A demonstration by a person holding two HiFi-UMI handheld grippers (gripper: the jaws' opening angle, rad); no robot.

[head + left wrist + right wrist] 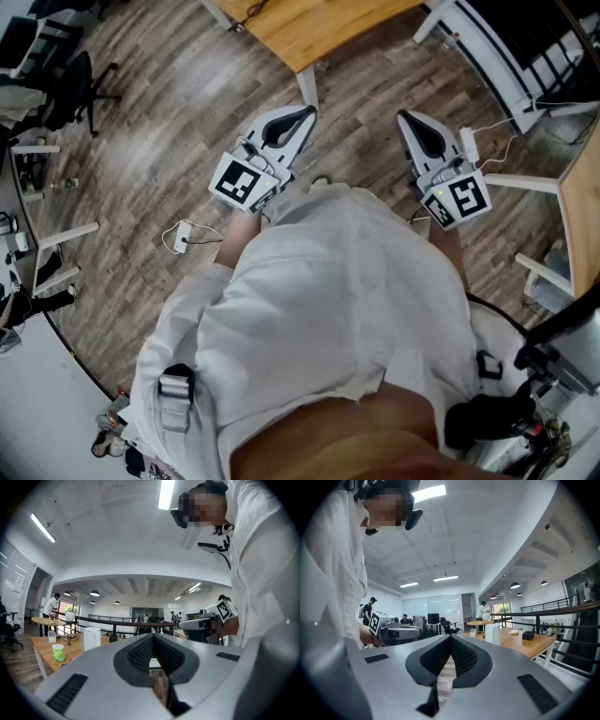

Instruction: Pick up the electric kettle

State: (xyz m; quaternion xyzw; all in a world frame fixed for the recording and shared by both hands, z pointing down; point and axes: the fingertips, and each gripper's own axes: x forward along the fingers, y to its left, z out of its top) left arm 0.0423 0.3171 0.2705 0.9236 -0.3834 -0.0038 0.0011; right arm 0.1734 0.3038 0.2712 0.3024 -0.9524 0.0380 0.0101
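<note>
one white electric kettle stands upright on the wooden desk, far ahead of both tongs, touched by neither. left gripper view: kettle left of the jaw line, green cup nearer on the same desk, further left. right gripper view: kettle right of the jaw line, black box further right. left tongs closed, nothing between the jaws, held level. right tongs likewise closed and empty, level. head view: both held out over plank floor, ahead of the person's white shirt.
</note>
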